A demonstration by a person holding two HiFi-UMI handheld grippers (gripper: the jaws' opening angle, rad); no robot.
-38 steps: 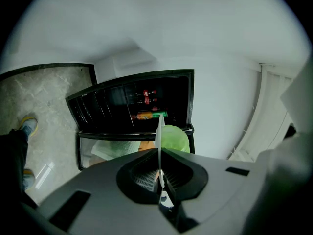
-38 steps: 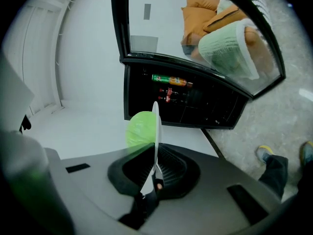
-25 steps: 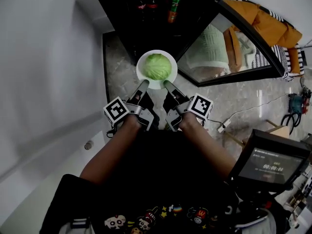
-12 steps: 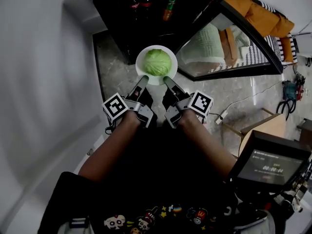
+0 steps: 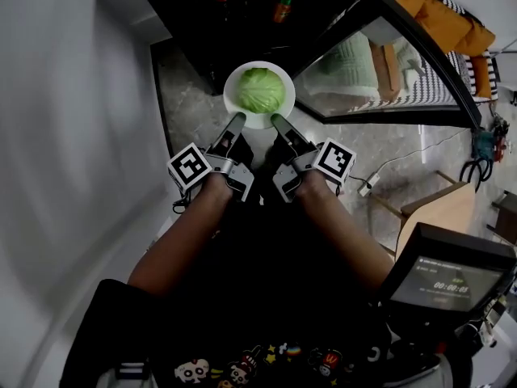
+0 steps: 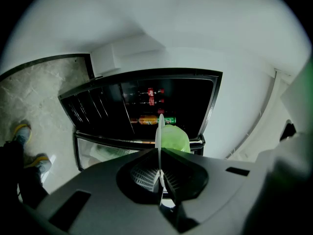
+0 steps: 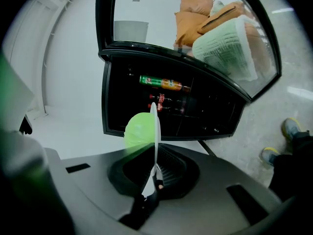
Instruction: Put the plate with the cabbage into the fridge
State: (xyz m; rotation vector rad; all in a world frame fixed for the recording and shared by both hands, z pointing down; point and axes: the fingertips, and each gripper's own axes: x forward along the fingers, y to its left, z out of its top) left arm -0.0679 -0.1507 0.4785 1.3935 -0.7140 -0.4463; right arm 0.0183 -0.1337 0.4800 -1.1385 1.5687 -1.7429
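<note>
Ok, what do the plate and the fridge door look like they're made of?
The plate looks like glazed ceramic, possibly melamine: plain white and smooth, with a thin even rim seen edge-on in both gripper views. The fridge door looks like a clear glass pane in a glossy black frame, perhaps plastic or painted metal: a green cloth shows in the pane.
</note>
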